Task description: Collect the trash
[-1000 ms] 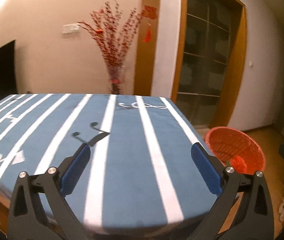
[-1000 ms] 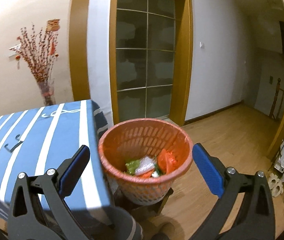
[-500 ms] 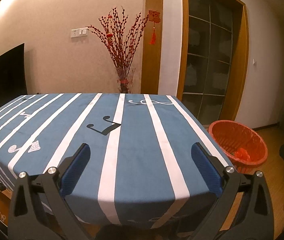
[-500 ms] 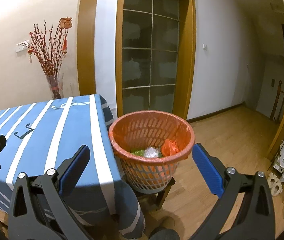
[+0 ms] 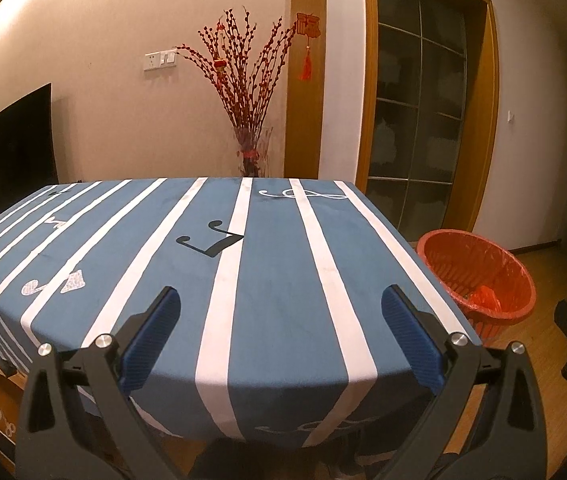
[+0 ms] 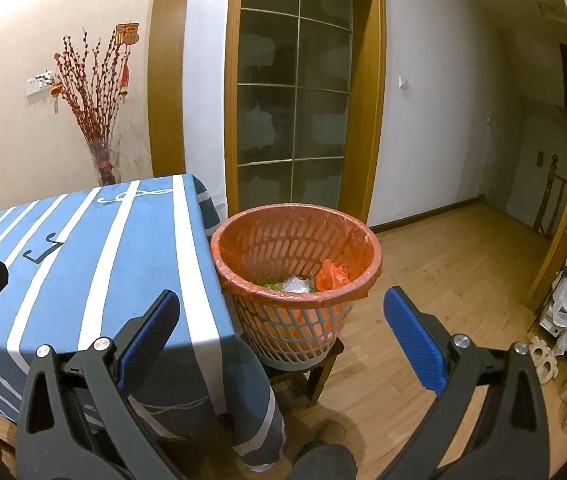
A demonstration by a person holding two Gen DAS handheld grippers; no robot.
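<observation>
I hold my left gripper [image 5: 281, 328] above the near edge of the table, its blue pads spread wide with nothing between them. The blue tablecloth [image 5: 275, 280] with white stripes and music notes lies bare under it. My right gripper [image 6: 279, 328] is just as wide apart and empty, hanging in front of the orange waste basket [image 6: 295, 276], which stands on a small wooden stool [image 6: 315, 372] just beside the table's right corner. Inside the basket's orange liner I see the trash [image 6: 315, 278]: a crumpled orange bag, something green, some clear plastic.
</observation>
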